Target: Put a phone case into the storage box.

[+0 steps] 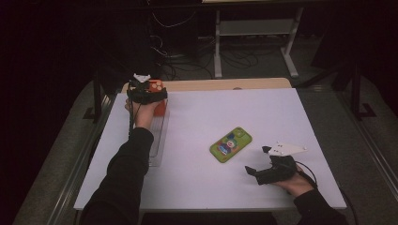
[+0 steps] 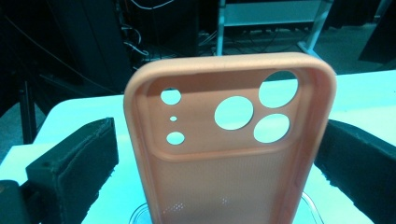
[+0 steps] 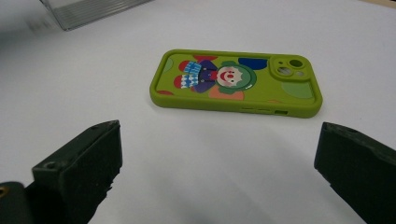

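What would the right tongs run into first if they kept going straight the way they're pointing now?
Most likely the green phone case. It lies flat on the white table, straight ahead of the open right tongs, with bare tabletop between; the exact gap is hard to judge.

Phone case with clown picture: lies flat mid-table, my landmark. Far left of it, clear tray. Empty case stands upright, apparently in the tray's far end, between my left claw's jaws. My right claw: near right.

My white table glows under overhead light; the room behind is dark, and my close views look soft and teal-tinted.
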`<act>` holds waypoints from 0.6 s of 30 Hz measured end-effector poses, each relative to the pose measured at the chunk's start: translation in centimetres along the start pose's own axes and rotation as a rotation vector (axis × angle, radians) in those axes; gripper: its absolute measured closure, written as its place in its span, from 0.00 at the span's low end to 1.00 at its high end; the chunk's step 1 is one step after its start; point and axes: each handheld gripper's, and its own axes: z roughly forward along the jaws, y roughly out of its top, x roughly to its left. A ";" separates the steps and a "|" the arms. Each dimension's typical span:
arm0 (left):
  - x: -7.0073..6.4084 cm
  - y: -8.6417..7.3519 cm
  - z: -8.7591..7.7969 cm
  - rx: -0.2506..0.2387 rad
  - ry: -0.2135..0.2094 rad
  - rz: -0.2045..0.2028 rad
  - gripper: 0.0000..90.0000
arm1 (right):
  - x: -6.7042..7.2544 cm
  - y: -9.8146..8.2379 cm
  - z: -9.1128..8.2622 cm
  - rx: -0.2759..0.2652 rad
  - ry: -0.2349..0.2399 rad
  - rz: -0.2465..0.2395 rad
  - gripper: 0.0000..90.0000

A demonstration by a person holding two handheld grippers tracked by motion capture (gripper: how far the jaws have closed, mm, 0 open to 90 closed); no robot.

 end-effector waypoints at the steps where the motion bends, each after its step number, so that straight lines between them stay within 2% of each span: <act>1: 0.0 0.1 -0.2 -0.001 -0.007 -0.005 0.00 | 0.0 0.0 0.0 0.000 0.000 0.000 0.00; 3: 0.0 0.4 -0.7 -0.005 -0.025 -0.009 0.00 | 0.0 0.0 0.0 0.000 0.000 -0.001 0.00; 6: 0.0 0.7 -1.9 0.020 -0.047 0.024 0.00 | 0.1 0.0 0.0 0.002 0.000 -0.003 0.00; 10: 0.1 0.7 -3.4 0.035 -0.094 0.031 0.00 | 0.2 0.1 0.0 0.004 0.001 -0.006 0.00; 12: 0.3 0.6 -4.2 0.056 -0.128 0.035 0.00 | 0.2 0.1 0.0 0.005 0.002 -0.004 0.00; 14: 0.2 0.4 -4.9 0.056 -0.153 0.032 0.00 | 0.2 0.1 0.1 0.004 0.004 -0.001 0.00; 15: 0.3 0.4 -5.3 0.068 -0.164 0.050 0.00 | 0.1 0.2 0.2 0.005 0.003 -0.005 0.00; 16: 0.2 0.4 -5.8 0.062 -0.187 0.044 0.00 | 0.1 0.2 0.2 0.003 0.003 -0.008 0.00; 18: 0.2 0.4 -6.5 0.071 -0.217 0.067 0.00 | 0.1 0.3 0.3 0.002 0.002 -0.003 0.00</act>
